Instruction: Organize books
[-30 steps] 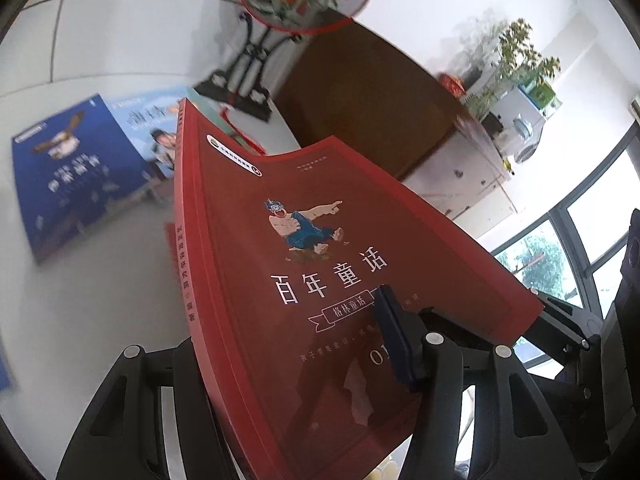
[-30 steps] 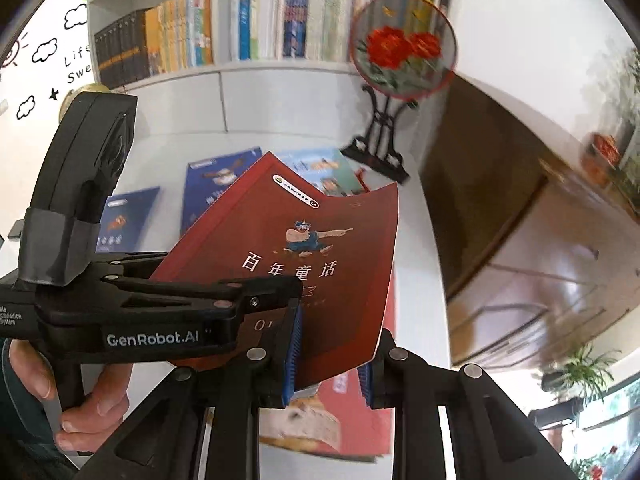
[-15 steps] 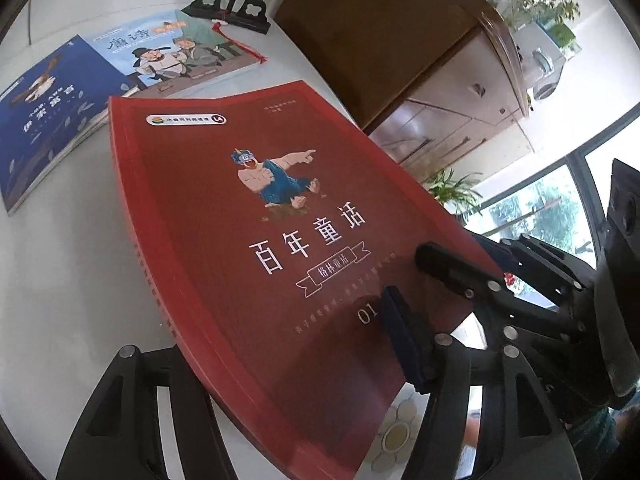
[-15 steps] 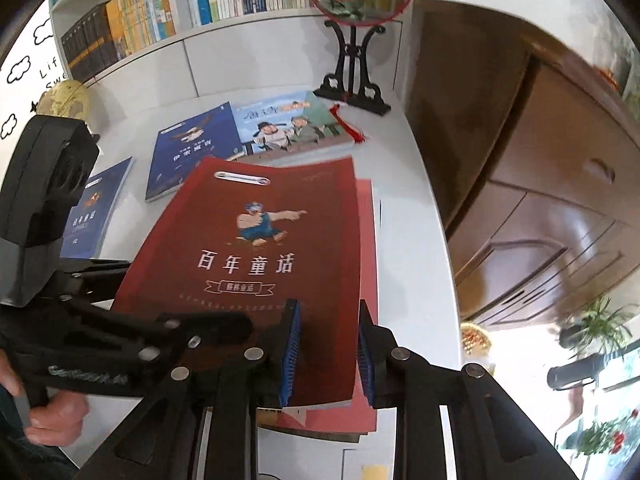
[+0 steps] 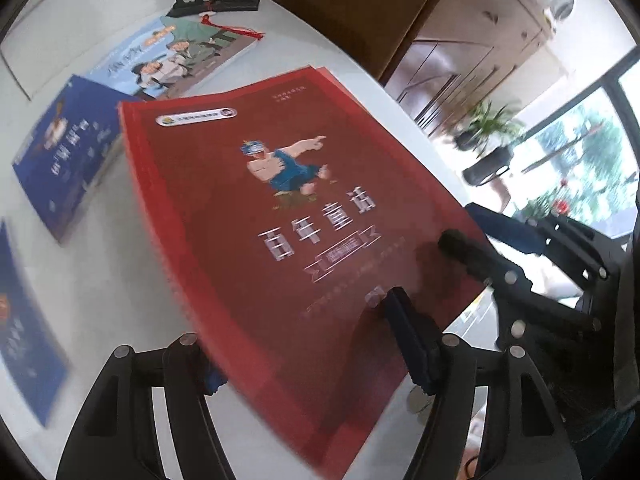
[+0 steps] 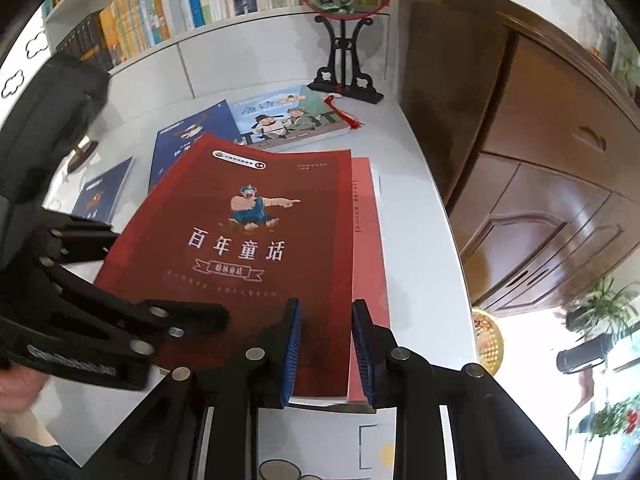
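Note:
A dark red book (image 5: 288, 220) with a cartoon figure and white Chinese title lies nearly flat over another red book (image 6: 366, 240) on the white table. My left gripper (image 5: 304, 344) has its fingers either side of the book's near left corner, one under and one on top. My right gripper (image 6: 326, 352) stands at the book's near edge with a narrow gap between its blue pads (image 6: 292, 344); the cover passes between them. The left gripper also shows in the right wrist view (image 6: 120, 332).
A dark blue book (image 6: 192, 140) and a light blue illustrated book (image 6: 288, 116) lie further back. Another blue book (image 6: 102, 192) lies at the left. A fan ornament on a black stand (image 6: 344, 76) stands behind. A bookshelf (image 6: 160, 12) and a wooden cabinet (image 6: 540, 184) flank the table.
The red book has come down from a steep tilt to lie nearly flat on the other red book. Both grippers lowered with it, and the right pads have spread slightly.

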The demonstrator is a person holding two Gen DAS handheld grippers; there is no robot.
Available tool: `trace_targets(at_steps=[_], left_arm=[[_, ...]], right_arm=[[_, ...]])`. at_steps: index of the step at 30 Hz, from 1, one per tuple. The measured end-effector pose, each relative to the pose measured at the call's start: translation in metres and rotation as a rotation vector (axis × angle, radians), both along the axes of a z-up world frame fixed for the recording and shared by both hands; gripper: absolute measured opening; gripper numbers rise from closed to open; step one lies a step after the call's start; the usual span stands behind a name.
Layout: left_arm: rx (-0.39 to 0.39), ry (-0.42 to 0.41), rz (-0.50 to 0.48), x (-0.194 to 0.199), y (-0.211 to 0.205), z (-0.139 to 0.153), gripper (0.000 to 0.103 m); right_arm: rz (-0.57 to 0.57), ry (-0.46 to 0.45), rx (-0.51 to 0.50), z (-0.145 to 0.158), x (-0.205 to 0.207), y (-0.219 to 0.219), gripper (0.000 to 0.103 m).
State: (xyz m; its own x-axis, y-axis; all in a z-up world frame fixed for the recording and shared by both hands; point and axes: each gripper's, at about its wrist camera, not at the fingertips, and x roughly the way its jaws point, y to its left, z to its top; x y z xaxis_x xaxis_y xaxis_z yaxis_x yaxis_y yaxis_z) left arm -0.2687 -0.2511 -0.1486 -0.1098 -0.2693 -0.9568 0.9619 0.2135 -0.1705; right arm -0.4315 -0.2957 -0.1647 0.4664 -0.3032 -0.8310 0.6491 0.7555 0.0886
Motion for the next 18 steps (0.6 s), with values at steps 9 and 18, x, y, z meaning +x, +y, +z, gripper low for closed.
trace_targets(at_steps=[9, 18], left_arm=[[0.116, -0.087, -0.007, 0.026, 0.014, 0.004, 0.067], [0.122, -0.099, 0.062, 0.064, 0.002, -0.004, 0.067]], right_arm=[[-0.042, -0.039, 0.003, 0.003, -0.015, -0.009, 0.025], [-0.083, 0.023, -0.062, 0.006, -0.012, -0.034, 0.025]])
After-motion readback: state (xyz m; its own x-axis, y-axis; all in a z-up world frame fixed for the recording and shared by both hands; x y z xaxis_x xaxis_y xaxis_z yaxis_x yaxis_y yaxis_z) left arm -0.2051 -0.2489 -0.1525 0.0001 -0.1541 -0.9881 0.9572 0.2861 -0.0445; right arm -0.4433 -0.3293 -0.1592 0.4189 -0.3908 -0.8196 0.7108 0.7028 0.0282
